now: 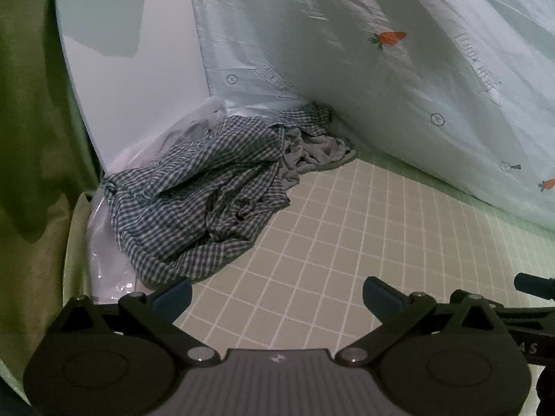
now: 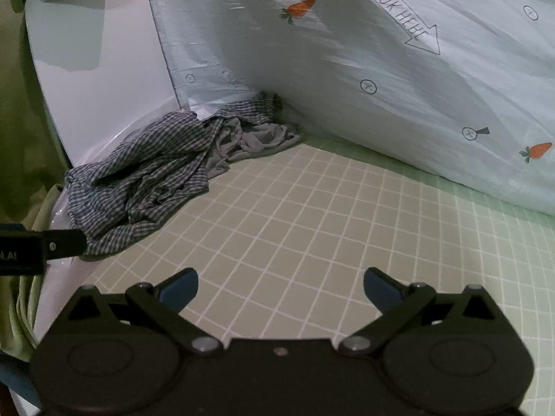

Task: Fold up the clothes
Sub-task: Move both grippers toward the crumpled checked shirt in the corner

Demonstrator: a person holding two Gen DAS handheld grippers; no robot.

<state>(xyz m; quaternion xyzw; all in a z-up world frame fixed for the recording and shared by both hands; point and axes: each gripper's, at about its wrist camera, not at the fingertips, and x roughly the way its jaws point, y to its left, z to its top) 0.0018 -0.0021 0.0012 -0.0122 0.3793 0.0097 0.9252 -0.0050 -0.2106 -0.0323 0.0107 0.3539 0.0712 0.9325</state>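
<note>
Thin checked cotton: the gingham shirt (image 1: 194, 194) lies crumpled on the grid sheet (image 1: 347, 225) against the quilt (image 1: 381, 86). Left gripper (image 1: 277, 294) spread, empty.

Right wrist view: right gripper (image 2: 281, 286) likewise spread, empty; grey garment (image 2: 256, 142) tangled behind the shirt. Light, limp; best pinched at an edge.

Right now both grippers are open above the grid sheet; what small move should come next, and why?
Probably move the left gripper forward-left to the near hem of the checked shirt. Both grippers are open and empty, the shirt lies crumpled in the corner partly over a grey garment, and it lies nearer the left fingers than the right gripper.
</note>
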